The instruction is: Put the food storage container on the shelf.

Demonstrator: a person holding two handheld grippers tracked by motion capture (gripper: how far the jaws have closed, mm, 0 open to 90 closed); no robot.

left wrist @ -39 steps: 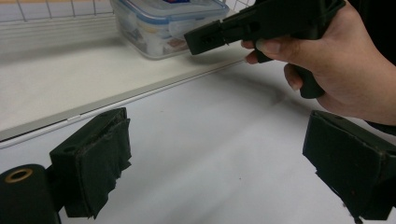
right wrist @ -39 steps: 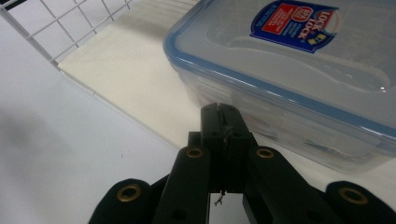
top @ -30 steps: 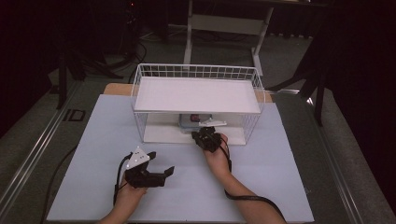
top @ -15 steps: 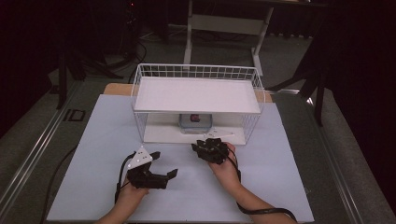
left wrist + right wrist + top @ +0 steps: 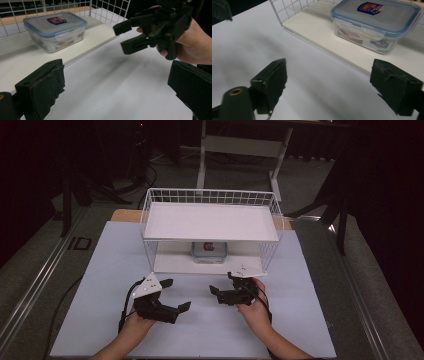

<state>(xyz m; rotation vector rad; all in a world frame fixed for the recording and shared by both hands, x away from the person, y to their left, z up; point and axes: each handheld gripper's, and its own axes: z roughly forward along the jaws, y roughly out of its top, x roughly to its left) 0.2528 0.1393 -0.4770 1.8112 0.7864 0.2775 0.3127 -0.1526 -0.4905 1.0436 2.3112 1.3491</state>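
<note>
A clear plastic box with a blue-rimmed lid [image 5: 209, 251] [image 5: 55, 30] [image 5: 374, 25] sits on the lower board of a white wire shelf [image 5: 150, 227]. In front of the shelf my right gripper [image 5: 222, 282] [image 5: 333, 82] [image 5: 124, 37] hovers over the white table, apart from the box. Its jaws have just been opening and nothing is between them. My left gripper [image 5: 176, 294] [image 5: 117, 86] is at the front left, open wide and empty, and it points toward the right gripper.
The shelf's upper board [image 5: 210, 220] overhangs the box, and wire mesh closes the sides and back. The lower board's front edge [image 5: 317, 47] stands a little above the white tabletop [image 5: 100, 270]. Dark floor surrounds the table.
My right gripper has drawn back out from under the shelf toward the person and opened, and the box stays on the lower board. The left gripper has lifted slightly.
</note>
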